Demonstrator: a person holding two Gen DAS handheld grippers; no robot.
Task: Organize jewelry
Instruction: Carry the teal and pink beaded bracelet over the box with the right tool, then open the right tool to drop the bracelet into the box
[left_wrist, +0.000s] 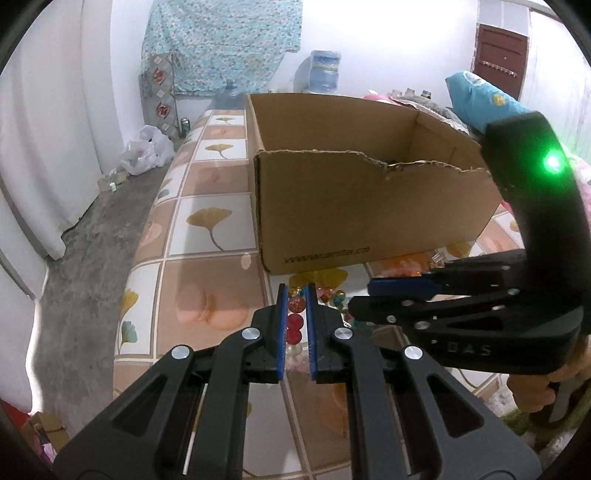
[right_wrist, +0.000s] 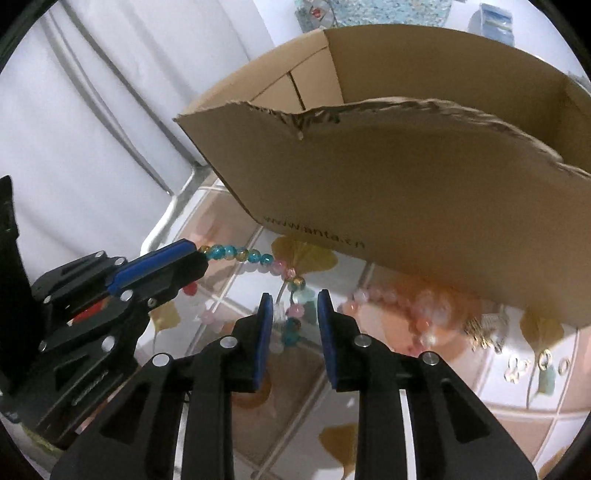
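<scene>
Left tool (left_wrist: 296, 291): nearly closed, clamped on a string of beads (right_wrist: 255, 256); red beads visible in the narrow gap between its blue pads in the left wrist view.
Right tool (right_wrist: 294, 299): partly open, pads not pressing on anything; beads lying in the gap between its blue pads.
String of beads: blue, yellow and pink, stretched from the left tool's tip across to the right tool, one end raised, the rest trailing onto the patterned cover.
Cardboard box (left_wrist: 369, 206): open-topped, torn front rim, standing just behind both tools on the leaf-patterned cover (left_wrist: 207, 229).
Other jewelry: pale pink bead strand (right_wrist: 402, 301) and small rings (right_wrist: 543, 360) lying on the cover near the box's front wall, to the right.
Hand (left_wrist: 532, 391): gripping the right tool's handle, lower right of the left wrist view.
</scene>
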